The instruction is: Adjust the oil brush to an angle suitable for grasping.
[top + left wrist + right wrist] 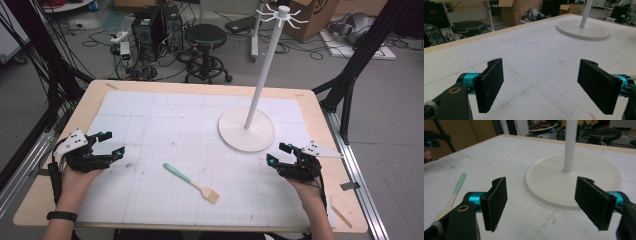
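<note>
A small pastry brush (191,182) with a mint-green handle and a pale wooden head lies flat on the white gridded mat (150,115), between the two grippers and a little nearer the person than either. Its long axis runs diagonally: the green handle end points up toward the left gripper (111,144), the bristle end down toward the right gripper (277,153).

Both grippers rest at the mat's side edges with jaws spread wide and nothing between them. In the left gripper view the jaws frame bare mat. In the right gripper view the brush (451,196) lies off to the left of the jaws, well apart, while the round base of the white hook stand (574,178) sits straight ahead.

Neither gripper is clearly nearer; the handle end favours the left, which would have to swing inward and align across the handle.
</note>
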### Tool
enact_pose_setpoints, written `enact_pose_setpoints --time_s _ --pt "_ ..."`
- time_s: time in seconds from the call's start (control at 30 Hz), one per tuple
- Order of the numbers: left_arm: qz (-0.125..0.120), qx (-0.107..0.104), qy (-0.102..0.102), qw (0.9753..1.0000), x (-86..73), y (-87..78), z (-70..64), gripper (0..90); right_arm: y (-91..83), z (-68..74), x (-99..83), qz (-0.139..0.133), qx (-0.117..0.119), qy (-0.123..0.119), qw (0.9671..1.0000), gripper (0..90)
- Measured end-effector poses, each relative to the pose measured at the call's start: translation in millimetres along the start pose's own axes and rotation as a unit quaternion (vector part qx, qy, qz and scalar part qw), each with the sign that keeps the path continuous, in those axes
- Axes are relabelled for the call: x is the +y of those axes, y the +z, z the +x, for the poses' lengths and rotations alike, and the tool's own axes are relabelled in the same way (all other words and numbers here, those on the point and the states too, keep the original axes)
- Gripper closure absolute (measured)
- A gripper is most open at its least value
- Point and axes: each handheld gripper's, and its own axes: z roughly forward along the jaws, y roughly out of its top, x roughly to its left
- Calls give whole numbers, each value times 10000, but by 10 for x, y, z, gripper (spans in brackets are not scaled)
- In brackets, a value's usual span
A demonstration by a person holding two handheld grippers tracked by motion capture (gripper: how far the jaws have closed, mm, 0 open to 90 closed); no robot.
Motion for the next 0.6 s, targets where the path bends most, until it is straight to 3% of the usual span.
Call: enact_pose_setpoints --time_s 0.13,0.6 --pt "-63 59 -53 9999 0 -23 22 215 -54 -63 -34 -85 -279 117 9995 156" --pt "-125 42 -32 9999 5 11 8 215 -134 -114 -63 -132 -444 232 9987 151"
